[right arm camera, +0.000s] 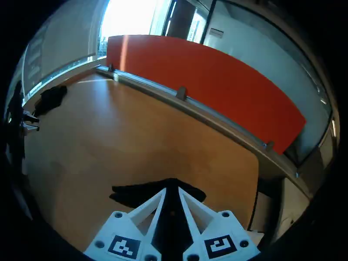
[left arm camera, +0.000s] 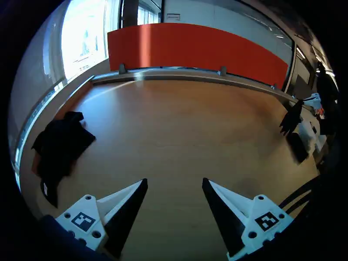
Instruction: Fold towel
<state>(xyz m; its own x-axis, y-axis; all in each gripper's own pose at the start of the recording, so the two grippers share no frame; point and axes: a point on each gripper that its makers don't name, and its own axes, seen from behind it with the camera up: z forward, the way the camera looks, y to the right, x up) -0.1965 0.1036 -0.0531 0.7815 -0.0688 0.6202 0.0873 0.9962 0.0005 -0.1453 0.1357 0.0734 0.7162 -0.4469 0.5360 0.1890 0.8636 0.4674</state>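
A crumpled black towel [left arm camera: 61,145] lies in a heap on the wooden table [left arm camera: 182,130], ahead and to the left of my left gripper [left arm camera: 174,180], which is open with nothing between its fingers. The same heap [right arm camera: 50,98] appears far off to the left in the right gripper view. My right gripper [right arm camera: 172,190] is shut on a second black towel [right arm camera: 130,193], whose dark fabric spreads left and right of the fingertips just above the table. In the left gripper view, this black towel [left arm camera: 292,116] hangs at the far right, by the white body of the right gripper [left arm camera: 309,135].
An orange partition [left arm camera: 195,48] with a metal rail [left arm camera: 182,74] runs along the table's far edge. Bright windows [left arm camera: 85,37] stand beyond the back left. The table's right edge [right arm camera: 256,191] drops off beside my right gripper. The left gripper [right arm camera: 24,122] shows small at the left.
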